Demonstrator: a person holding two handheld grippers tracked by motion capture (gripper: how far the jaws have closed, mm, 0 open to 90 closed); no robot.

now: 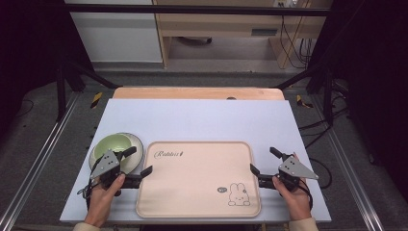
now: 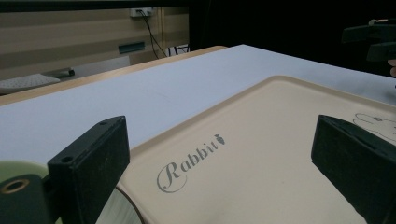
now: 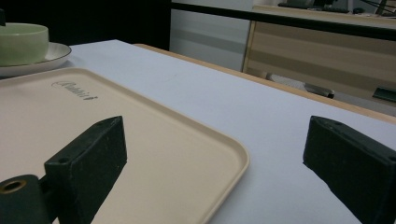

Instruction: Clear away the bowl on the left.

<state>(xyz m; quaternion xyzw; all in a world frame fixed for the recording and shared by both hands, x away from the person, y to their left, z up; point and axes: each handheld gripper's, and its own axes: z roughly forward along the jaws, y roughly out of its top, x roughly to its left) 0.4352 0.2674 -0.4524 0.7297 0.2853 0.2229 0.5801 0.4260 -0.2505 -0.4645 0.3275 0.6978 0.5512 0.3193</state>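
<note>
While both grippers stand idle at the tray's flanks, no grasp of any kind in evidence.

Table point(image 1: 192, 115): white top, wooden strip along the far edge, otherwise bare around the work.

Tray point(image 1: 192, 192): beige, flat on the table near the front edge, "Rabbit" lettering at its far-left corner, rabbit drawing at its near-right corner. Nothing on it.

Plate point(image 1: 139, 147): just beside the tray's far-left corner, carrying a pale green bowl point(image 1: 113, 144). Whether plate rim and tray rim touch: cannot tell.

Left gripper point(image 1: 138, 161): jaws wide apart, holding nothing, one jaw over the plate's near edge, the other at the tray's left rim. In the left gripper view, same left gripper point(image 2: 219, 154) aimed across the tray corner.

Right gripper point(image 1: 265, 160): jaws wide apart, holding nothing, just off the tray's right rim. In the right gripper view, right gripper point(image 3: 215, 154) straddling that rim, one jaw above the tray, the other above bare table.

Judged risks:
- Bowl likely heavy and smooth-walled; a pinch on the wall alone liable to slip or tip it off the plate.
- Left jaw low over the plate edge; a careless closing apt to nudge the plate against the tray.
- Tray light and unsecured; any knock from either gripper likely to slide it toward the front edge.
</note>
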